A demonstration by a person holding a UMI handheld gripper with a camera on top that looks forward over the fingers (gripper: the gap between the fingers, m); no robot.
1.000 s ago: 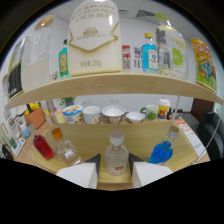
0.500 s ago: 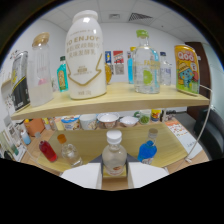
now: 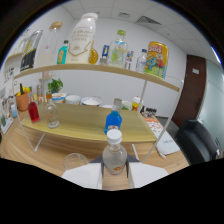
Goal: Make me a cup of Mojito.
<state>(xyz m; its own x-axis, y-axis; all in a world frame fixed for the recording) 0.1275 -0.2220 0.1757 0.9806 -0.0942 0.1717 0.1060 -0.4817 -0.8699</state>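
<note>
Tongs (image 3: 114,176): two pale fingers (image 3: 82,176) low in the gripper view, parted, with a small clear plastic bottle with a white screw cap (image 3: 114,154) standing upright between them. Whether both fingers press on its sides cannot be told; the bottle's base is hidden behind them.

Just beside the left finger, touching or nearly so: the rim of an empty clear drinking glass (image 3: 76,161).

Beyond the tongs: a light wooden table (image 3: 80,122) with a lower front ledge. On the table's middle, directly past the clear bottle, a bright blue bottle with a pale cap (image 3: 113,120). Toward the table's left end, a small red bottle (image 3: 33,111) and just beside it a clear glass bottle (image 3: 51,114). Near the left far corner, an orange pot with a green plant (image 3: 22,100). Along the far edge, a row of white bowls (image 3: 82,100).

Above the table: a wooden shelf (image 3: 95,70) on thin uprights. It carries a large white jug with lettering (image 3: 82,39), a tall clear bottle with green label (image 3: 118,48), a yellow printed tin (image 3: 155,59) at its right end, and further bottles at its left end, too blurred to name.

Right of the table: a dark chair (image 3: 197,142) and a dark brown door (image 3: 192,85).
</note>
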